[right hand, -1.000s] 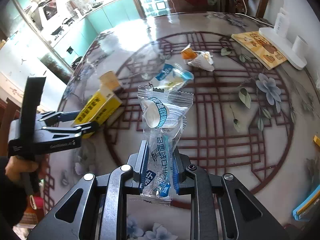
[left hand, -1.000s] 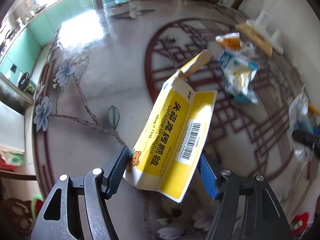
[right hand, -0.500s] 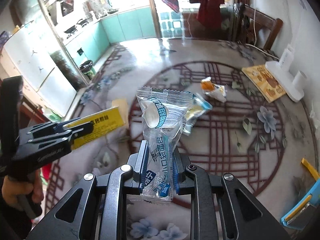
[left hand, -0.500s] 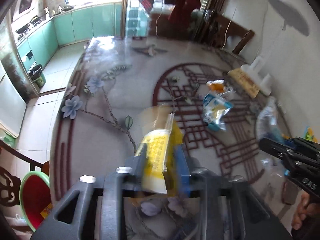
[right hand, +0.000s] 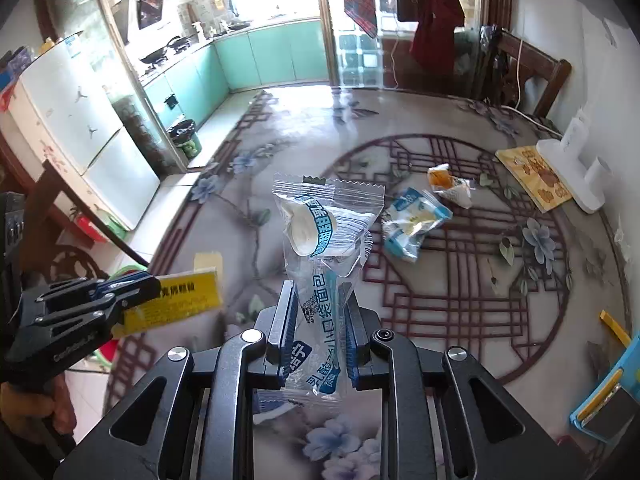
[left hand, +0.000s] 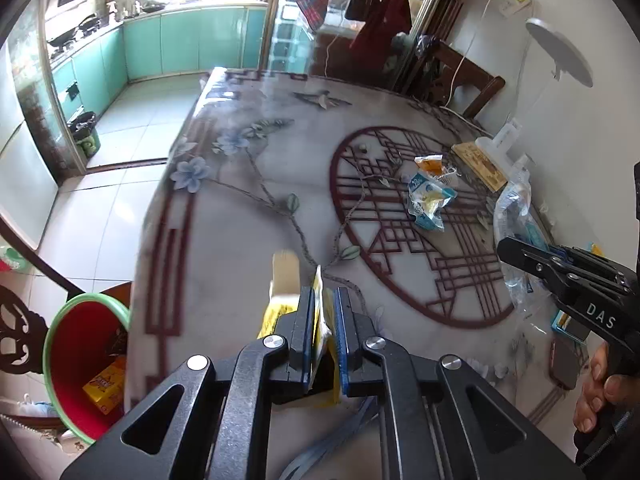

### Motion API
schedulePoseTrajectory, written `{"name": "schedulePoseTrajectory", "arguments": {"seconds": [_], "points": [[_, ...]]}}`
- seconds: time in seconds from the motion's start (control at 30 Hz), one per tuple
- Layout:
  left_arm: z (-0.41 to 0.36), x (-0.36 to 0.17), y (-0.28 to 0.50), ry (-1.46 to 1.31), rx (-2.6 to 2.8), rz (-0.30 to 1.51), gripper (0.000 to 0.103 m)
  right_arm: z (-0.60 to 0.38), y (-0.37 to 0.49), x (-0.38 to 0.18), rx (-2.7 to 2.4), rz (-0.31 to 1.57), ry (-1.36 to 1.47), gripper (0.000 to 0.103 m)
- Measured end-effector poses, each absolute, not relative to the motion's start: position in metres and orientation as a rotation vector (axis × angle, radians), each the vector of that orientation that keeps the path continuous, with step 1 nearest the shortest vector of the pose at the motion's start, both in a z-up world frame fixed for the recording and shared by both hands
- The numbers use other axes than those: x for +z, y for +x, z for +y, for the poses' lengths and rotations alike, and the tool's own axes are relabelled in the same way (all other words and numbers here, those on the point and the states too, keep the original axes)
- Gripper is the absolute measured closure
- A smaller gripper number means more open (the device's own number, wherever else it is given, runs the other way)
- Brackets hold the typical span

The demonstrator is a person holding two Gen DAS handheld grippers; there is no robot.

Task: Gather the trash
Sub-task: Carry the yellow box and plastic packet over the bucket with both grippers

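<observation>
Teal kitchen cabinets [left hand: 180, 40] and a white fridge [right hand: 76, 120] line the far side of the room, and in front of them stands a round glass-topped table [left hand: 248, 208] painted with pale blue flowers and a dark red lattice medallion.

Left tongs [left hand: 324, 336] are clamped on a flattened yellow medicine box [left hand: 320, 320], seen edge-on from the left wrist camera; from the right wrist camera the same box [right hand: 176, 300] sticks out sideways from the tongs [right hand: 140, 286], its flap open, held above the table's near left edge. Below and to the left of it, on the floor beside the table, stands a red bin with a green rim [left hand: 86, 364] (some yellow packaging already lies inside).

Right tongs [right hand: 320, 320] are closed on a clear plastic wrapper [right hand: 326, 240] with blue printing, held upright over the table; the left wrist camera catches that wrapper [left hand: 516, 208] and the tongs [left hand: 520, 248] at the right of the frame.

Two pieces of trash lie on the lattice pattern: a crumpled blue and white wrapper [right hand: 414, 220] and, just beyond it, a small orange and clear wrapper [right hand: 448, 186]. Near the wall sit a yellow patterned mat [right hand: 534, 176] and a white stand [right hand: 568, 168]. A phone in a blue case [right hand: 608, 404] lies at the near right edge.
</observation>
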State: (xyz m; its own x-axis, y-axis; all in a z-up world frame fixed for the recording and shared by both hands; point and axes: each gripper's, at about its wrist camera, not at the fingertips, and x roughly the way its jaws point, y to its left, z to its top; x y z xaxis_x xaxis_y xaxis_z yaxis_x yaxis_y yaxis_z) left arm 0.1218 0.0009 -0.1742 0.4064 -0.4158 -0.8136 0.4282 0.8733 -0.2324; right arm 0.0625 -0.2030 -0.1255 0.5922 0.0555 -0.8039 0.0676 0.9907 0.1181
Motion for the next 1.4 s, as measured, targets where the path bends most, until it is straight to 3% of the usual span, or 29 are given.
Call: {"name": "schedulePoseTrajectory", "arguments": {"seconds": [0.6, 1.4], "points": [[0.086, -0.130, 0.107, -0.033, -0.448, 0.912, 0.095, -0.122, 0.067, -0.102, 0.080, 0.884, 0.066, 0.083], [0.221, -0.138, 0.117, -0.123, -0.251, 0.896, 0.095, -0.026, 0.084, -0.103, 0.191, 0.898, -0.008, 0.083]]}}
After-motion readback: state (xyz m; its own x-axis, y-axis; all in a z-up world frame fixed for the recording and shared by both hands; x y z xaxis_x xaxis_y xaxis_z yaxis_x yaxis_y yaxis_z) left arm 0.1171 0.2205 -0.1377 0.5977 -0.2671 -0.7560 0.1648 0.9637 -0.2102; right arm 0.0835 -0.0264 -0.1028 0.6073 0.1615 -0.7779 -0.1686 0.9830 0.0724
